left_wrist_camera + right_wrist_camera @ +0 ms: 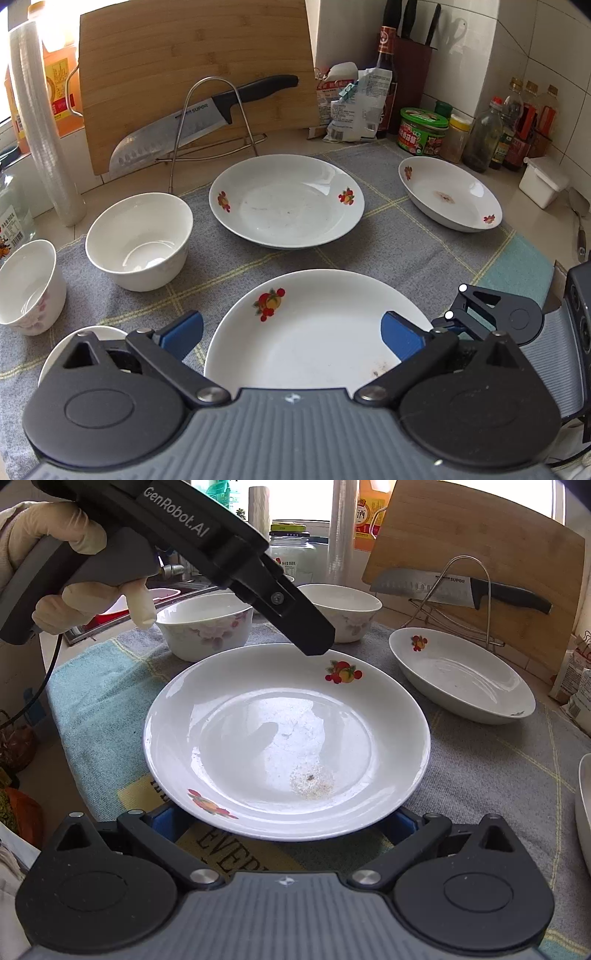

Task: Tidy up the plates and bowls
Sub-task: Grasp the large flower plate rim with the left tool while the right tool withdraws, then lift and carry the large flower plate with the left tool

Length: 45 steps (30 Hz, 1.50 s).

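A white plate with fruit prints (288,738) lies on the grey checked cloth right in front of both grippers. My right gripper (284,825) is open, its blue pads (166,823) spread wide on either side of the plate's near rim, low at cloth level. My left gripper (293,332) is open too and hovers over the same plate (314,332); in the right wrist view its black finger (314,642) hangs above the far rim, held by a gloved hand (85,602). Two more fruit-print plates (286,201) (448,194) lie beyond. A plain white bowl (140,240) and a floral bowl (29,286) stand left.
A bamboo cutting board (195,74) leans at the back with a knife (177,129) on a wire rack (221,122). Jars and sauce bottles (498,129) fill the back right corner. A stack of plastic cups (40,129) stands at the left. Another white dish (85,336) shows by the left finger.
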Available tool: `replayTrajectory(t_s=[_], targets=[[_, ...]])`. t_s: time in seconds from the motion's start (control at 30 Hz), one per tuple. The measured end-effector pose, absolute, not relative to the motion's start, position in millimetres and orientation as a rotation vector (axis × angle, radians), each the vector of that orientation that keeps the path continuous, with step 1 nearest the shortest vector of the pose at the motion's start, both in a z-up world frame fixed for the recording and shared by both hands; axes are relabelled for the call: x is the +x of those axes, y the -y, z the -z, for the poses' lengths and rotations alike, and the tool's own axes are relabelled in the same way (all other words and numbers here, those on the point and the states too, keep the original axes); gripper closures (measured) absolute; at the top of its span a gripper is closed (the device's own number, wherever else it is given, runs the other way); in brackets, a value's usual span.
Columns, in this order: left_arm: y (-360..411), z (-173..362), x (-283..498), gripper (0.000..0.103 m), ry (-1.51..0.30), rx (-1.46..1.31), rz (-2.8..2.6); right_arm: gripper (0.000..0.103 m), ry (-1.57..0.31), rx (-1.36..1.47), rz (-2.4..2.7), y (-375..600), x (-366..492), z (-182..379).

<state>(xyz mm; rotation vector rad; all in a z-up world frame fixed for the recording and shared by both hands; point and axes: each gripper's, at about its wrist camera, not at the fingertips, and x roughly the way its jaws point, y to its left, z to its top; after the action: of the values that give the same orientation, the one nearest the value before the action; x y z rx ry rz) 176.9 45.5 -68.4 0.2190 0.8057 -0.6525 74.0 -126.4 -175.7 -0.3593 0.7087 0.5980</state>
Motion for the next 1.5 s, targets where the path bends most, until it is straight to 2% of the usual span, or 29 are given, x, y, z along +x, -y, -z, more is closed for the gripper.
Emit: replayTrajectory(t_s=[0.43,0.5,0.77,1.5], targets=[[-33.1,85.0,226.1,0.005,-0.986,0.314,0.714,0.0,-0.677,-0.337,-0.572,129.5,68.1,177.8],[-32.3,88.2,232.1,0.01,-1.02,0.319,0.727,0.0,-0.672,-0.33,-0.557,129.5,65.8,178.2],[-28.9,100.3,244.1,0.014,-1.151,0.359,0.804,0.0,-0.677,-0.323,-0.527,128.0,63.3,177.4],[-20.3,111.1,244.7,0.016,-1.265,0.422,0.868,0.0,-0.685,-0.352,-0.568,126.4,69.4,176.1]])
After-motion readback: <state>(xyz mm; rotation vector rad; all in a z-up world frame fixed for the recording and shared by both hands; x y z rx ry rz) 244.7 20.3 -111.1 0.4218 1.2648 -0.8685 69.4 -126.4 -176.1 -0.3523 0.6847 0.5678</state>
